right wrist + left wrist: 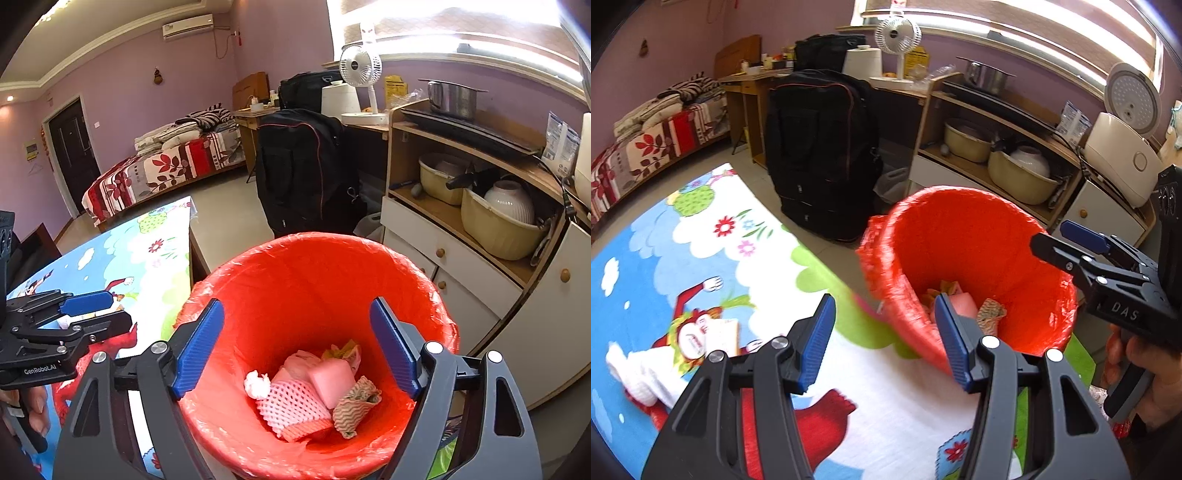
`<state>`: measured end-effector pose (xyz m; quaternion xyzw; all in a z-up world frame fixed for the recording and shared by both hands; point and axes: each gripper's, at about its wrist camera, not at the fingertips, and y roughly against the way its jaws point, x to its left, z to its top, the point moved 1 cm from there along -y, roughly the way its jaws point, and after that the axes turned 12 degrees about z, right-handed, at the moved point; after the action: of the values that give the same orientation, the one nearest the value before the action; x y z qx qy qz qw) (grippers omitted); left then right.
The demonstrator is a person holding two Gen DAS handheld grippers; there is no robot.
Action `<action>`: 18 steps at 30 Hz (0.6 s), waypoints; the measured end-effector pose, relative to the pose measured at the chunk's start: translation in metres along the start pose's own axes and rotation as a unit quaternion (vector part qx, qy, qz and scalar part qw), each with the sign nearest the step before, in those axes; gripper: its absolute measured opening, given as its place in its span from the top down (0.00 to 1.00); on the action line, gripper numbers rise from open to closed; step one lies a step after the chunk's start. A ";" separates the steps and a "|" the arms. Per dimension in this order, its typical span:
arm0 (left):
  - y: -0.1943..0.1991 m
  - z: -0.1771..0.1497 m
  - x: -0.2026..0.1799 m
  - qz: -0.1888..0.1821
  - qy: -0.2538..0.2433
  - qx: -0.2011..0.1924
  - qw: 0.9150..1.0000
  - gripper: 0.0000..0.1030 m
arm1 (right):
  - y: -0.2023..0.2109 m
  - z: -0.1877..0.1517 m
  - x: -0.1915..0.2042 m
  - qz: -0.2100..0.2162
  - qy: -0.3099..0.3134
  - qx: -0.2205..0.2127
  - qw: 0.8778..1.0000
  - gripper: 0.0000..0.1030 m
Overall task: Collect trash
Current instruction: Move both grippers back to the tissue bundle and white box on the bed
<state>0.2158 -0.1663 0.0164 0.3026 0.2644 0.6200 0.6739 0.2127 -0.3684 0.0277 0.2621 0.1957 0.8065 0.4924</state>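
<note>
Hovering over the red-lined bin (317, 280), the right claw (297, 347) is seen wide and empty. Inside the bin: pink foam net (291, 406), pink sponge (330, 380), white tissue (256, 384), patterned wrapper (356, 406). Left of the bin, the left claw (882, 343) is half-spread, empty, above the cartoon-print surface (713, 258). Behind the bin, a black suitcase (303, 173); right of it, a cabinet (509, 295).

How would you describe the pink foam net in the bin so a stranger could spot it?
Find the red-lined bin beside the cartoon mat. At its bottom, the foam net lies left of a pink block. Only it has a diamond mesh pattern.
</note>
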 end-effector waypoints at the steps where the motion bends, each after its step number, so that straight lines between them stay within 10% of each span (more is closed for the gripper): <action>1: 0.003 -0.002 0.006 0.004 0.005 -0.001 1.000 0.46 | -0.001 0.000 0.003 0.001 0.003 0.001 1.000 0.26; 18: 0.044 -0.051 0.109 0.079 0.108 -0.003 0.991 0.42 | -0.015 0.001 0.061 0.034 0.038 0.015 0.999 0.21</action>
<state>0.1585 -0.0513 0.0166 0.2524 0.3089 0.7012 0.5910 0.2006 -0.3067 0.0338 0.2450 0.2170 0.8295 0.4526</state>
